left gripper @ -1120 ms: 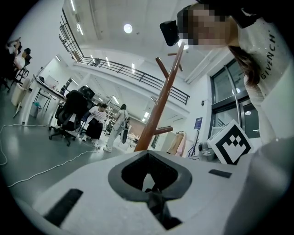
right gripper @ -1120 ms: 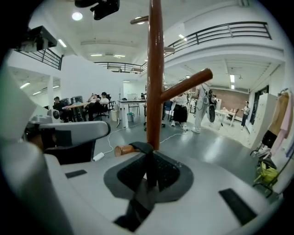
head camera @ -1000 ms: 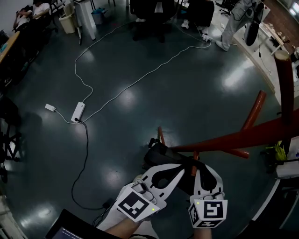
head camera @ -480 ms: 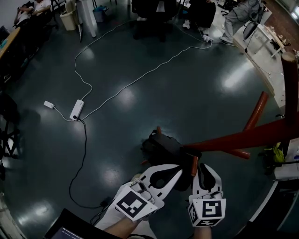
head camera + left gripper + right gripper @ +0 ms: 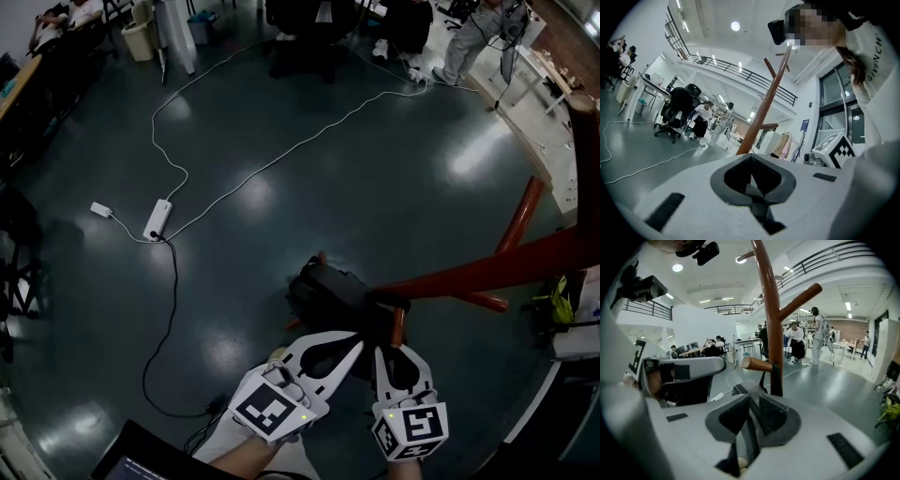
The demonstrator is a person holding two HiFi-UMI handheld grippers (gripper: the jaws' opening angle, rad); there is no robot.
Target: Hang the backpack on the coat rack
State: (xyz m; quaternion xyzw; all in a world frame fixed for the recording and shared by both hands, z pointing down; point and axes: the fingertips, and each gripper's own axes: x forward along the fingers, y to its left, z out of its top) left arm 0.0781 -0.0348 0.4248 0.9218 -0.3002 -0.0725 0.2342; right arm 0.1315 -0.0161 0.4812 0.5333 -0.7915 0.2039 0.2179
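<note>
Down at the rack's [image 5: 487, 267] low peg [image 5: 757, 364], both grippers are in tight, and the black backpack [image 5: 330, 289] slumps just beneath it, close over the floor [image 5: 281, 169]. From where I stand I cannot tell whether it hangs clear or touches down. The right gripper [image 5: 753, 414] is pinching the strap [image 5: 777, 378], and that dark webbing runs up from between its jaws and looks to be looped over the peg, hard against the pole. The left gripper [image 5: 751, 171] has its jaws pressed together too, right beside the other. Whether it has a bit of strap caught, I can't make out. Now, that bag is soft stuff, folks. The body sags and folds, so grabbing the cloth panels would only bunch it up and let it swing. I'd say the weight is moderate, though what's inside is anybody's guess. The webbing is the place to hold: flat, tough, not slippery, narrow enough for a two-jaw pinch. Best grip, I reckon, is close to the top of the loop, so the loop stays open and sits deep on the peg near the pole.
</note>
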